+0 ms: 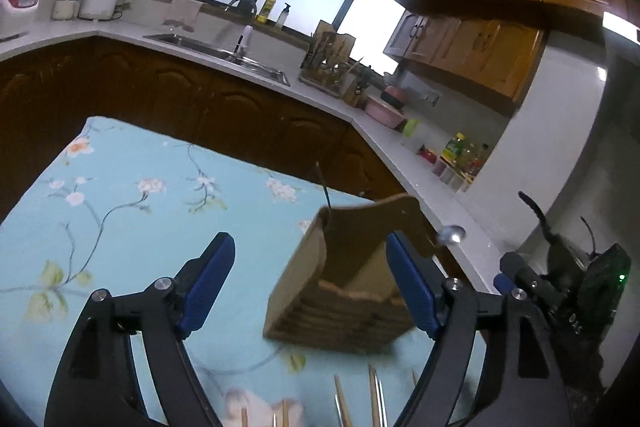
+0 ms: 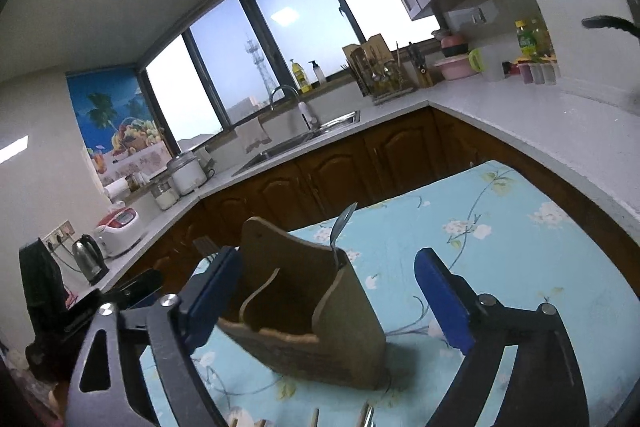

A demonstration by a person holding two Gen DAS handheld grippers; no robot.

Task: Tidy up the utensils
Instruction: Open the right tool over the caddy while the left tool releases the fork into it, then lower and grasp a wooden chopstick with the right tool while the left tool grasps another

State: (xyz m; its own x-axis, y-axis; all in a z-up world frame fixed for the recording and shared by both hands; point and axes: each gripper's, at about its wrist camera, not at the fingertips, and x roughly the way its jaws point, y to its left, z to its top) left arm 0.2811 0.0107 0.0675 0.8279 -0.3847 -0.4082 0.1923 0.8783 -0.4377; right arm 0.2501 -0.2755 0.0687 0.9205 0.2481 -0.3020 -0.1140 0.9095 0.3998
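A wooden utensil holder (image 1: 340, 291) (image 2: 304, 323) stands on the blue floral tablecloth (image 1: 132, 211) (image 2: 500, 239). A thin dark handle (image 1: 323, 187) sticks up from it in the left wrist view, and a shiny spoon bowl (image 1: 451, 235) shows beside its right edge. In the right wrist view a metal utensil (image 2: 343, 223) leans out of its far side. My left gripper (image 1: 309, 241) is open, its right finger overlapping the holder's near corner. My right gripper (image 2: 328, 254) is open too, with its left finger by the holder's left edge. Neither one holds anything.
Several chopsticks (image 1: 375, 399) (image 2: 366, 414) lie on the cloth at the near edge. Behind the table runs a counter (image 1: 404, 151) with a sink (image 1: 208, 47), a dish rack (image 1: 332, 67), pink pots (image 1: 386, 107), bottles, a rice cooker (image 2: 120, 231) and a kettle (image 2: 88, 257).
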